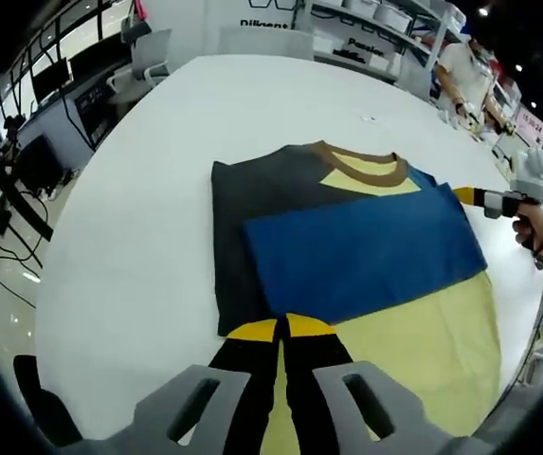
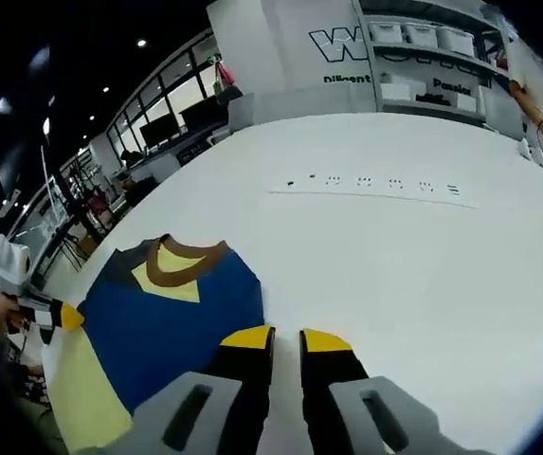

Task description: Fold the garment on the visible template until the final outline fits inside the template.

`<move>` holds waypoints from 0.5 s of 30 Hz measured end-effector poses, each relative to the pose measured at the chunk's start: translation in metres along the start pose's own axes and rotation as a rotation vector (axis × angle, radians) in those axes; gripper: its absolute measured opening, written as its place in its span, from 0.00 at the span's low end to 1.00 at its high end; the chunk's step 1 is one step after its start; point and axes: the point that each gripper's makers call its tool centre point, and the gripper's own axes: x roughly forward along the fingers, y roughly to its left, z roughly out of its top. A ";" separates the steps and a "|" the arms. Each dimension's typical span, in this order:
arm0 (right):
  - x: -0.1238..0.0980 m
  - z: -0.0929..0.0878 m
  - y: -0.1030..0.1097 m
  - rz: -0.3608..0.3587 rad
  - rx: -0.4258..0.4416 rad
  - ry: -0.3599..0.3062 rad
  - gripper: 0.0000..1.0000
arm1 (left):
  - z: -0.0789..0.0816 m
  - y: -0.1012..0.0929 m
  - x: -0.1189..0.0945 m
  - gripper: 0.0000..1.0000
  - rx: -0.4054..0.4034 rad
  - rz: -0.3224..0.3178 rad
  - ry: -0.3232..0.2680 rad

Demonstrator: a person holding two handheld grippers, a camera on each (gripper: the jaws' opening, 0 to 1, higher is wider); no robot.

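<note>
- In the left gripper view I see the folded garment point(image 1: 347, 237), a shirt of dark grey, blue and pale yellow cloth with a brown ribbed collar, lying flat on the wide white table point(image 1: 148, 190).
- The blue panel is folded across the middle of it; the grey part shows at 9 o'clock, the yellow part at 5 o'clock, and the collar at 12 o'clock.
- I cannot make out a template outline on the table in either view.
- My left gripper point(image 1: 281, 330), black with yellow tips, has its jaws nearly together with only a thin gap, at the garment's near edge; I cannot tell if cloth is pinched between them.
- In the right gripper view, my right gripper point(image 2: 287, 337) has a narrow gap between its jaws, and nothing is in it; the tips are over the table just beside the garment's blue edge.
- On the shelves point(image 2: 423, 66) at 12 o'clock stand white bins point(image 2: 413, 36); their contents are hidden to me.
</note>
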 end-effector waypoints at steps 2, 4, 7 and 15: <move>0.000 -0.001 0.004 0.018 0.006 0.004 0.06 | 0.000 0.000 0.000 0.01 -0.002 -0.001 0.001; -0.002 -0.001 0.015 0.052 -0.006 0.006 0.07 | 0.000 0.000 0.000 0.01 -0.005 0.000 0.000; -0.004 0.000 0.027 0.083 -0.037 0.002 0.09 | 0.000 0.000 0.000 0.01 -0.009 -0.004 -0.001; -0.002 0.000 0.037 0.058 -0.224 0.024 0.11 | -0.001 0.000 0.000 0.01 -0.021 -0.015 -0.002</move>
